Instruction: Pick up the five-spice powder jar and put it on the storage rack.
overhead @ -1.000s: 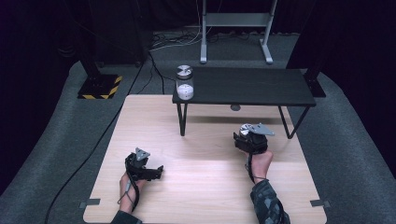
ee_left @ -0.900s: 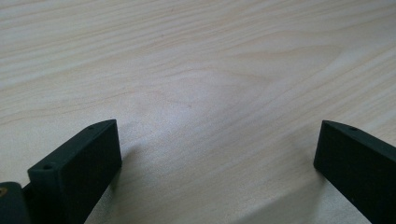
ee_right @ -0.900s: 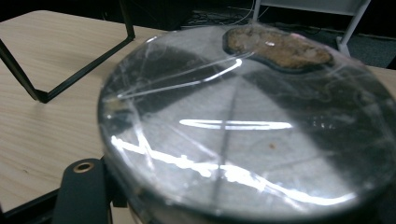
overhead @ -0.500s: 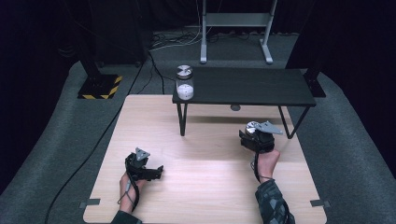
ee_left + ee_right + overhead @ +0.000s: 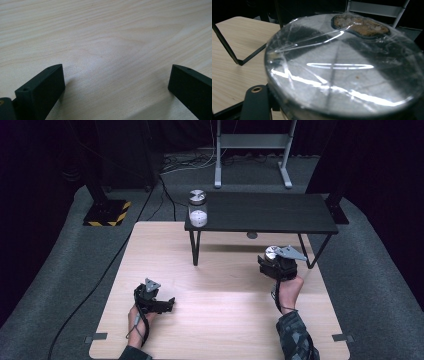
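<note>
1. Jar with a shiny lid (image 5: 344, 72) sits right between the jaws of the right gripper (image 5: 278, 261), which squeezes it tight.
2. That gripper is on the right side of the wooden table (image 5: 225, 320), just in front of the black bench (image 5: 280, 212).
3. Left gripper (image 5: 152, 297) rests low on the table, well apart from the held jar. Its jaws are spread wide with nothing between them.
4. Another jar (image 5: 198, 208) with white stuff inside stands on the left end of the bench, far from both grippers.
5. The bench's thin black legs (image 5: 227, 47) stand near the held jar.
6. The table is pale, smooth wood with wavy lines. The lid is round and silver with scratches.
</note>
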Motion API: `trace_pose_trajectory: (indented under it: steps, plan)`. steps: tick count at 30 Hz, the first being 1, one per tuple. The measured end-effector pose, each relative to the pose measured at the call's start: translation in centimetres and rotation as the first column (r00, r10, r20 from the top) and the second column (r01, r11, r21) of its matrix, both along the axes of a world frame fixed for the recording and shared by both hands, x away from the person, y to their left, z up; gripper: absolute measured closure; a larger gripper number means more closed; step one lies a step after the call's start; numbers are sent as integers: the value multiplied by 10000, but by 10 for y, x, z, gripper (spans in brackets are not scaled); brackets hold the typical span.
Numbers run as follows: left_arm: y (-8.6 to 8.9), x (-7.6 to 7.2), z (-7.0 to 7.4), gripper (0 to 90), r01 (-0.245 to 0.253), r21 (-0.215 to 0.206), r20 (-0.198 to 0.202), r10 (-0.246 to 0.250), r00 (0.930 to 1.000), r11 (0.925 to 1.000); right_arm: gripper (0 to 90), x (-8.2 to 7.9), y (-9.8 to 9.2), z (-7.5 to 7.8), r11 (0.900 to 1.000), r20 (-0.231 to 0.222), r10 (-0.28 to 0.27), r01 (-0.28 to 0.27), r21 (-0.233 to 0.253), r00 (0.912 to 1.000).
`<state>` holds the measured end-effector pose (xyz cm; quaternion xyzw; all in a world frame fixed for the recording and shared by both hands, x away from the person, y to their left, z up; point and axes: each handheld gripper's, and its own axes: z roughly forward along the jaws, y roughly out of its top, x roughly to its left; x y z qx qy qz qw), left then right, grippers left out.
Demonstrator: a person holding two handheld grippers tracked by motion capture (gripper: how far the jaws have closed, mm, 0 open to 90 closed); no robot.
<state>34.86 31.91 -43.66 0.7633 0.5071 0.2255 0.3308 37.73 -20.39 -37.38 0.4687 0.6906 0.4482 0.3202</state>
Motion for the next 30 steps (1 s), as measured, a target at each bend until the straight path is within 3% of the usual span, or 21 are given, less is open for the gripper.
trace_pose_trajectory:
  steps: [7,12,30]
  plan:
    - [0,0,0,4,0,-2,1,0,10000,10000,297,-2,-1,10,9999,63,164,-164,-36,9998]
    - [0,0,0,4,-2,-3,1,2,10000,10000,297,-1,-9,16,9981,6,388,-387,486,9992]
    - [0,0,0,4,-1,1,2,1,10000,10000,297,-3,-7,40,9986,313,522,-522,8,9981]
